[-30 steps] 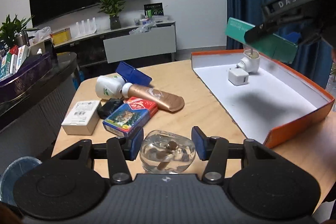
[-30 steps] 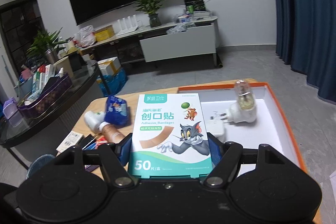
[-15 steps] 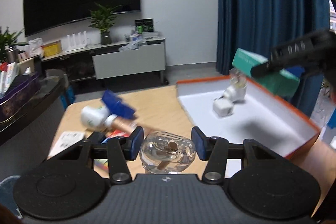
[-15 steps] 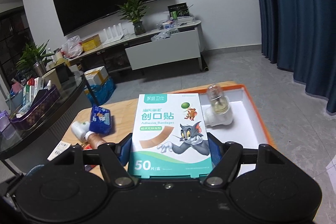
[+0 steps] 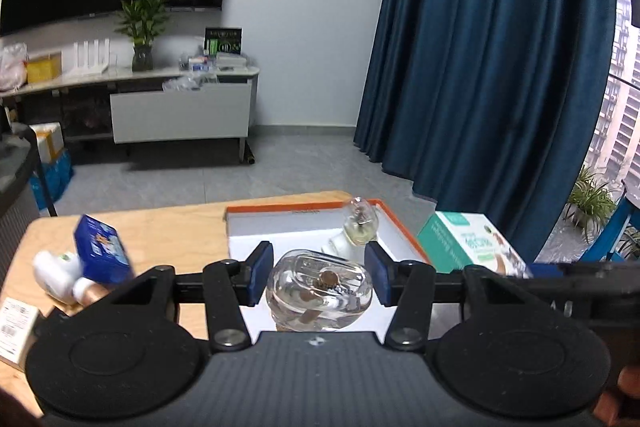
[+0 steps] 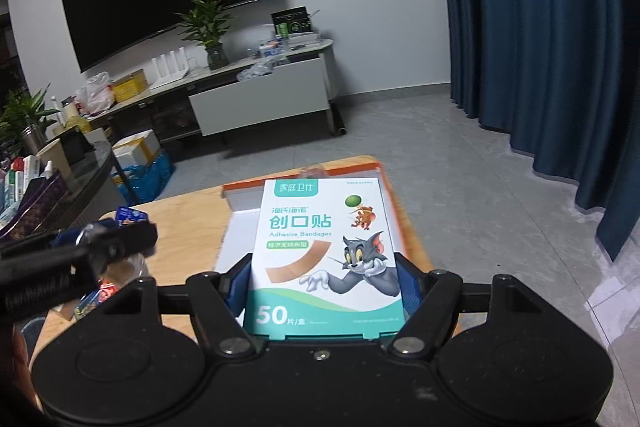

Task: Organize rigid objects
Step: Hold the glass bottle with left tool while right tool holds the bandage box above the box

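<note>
- The left gripper (image 5: 319, 277) clamps a clear glass bottle (image 5: 320, 289), held above the near edge of the orange-rimmed tray (image 5: 404, 231).
- The right gripper (image 6: 323, 283) grips a bandage box (image 6: 324, 255) over the tray, at 3 o'clock from the bottle.
- A plug-in vaporizer (image 5: 358, 227) stands in the tray at 12 o'clock.
- A blue box (image 5: 102, 251) lies on the desk (image 5: 168, 231) at 9 o'clock.

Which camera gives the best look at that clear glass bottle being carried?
The left wrist view: the clear glass bottle sits centred between its hand-held gripper's blue pads. In the right wrist view only a blurred glimpse shows, mostly hidden behind the left hand-held gripper.
</note>
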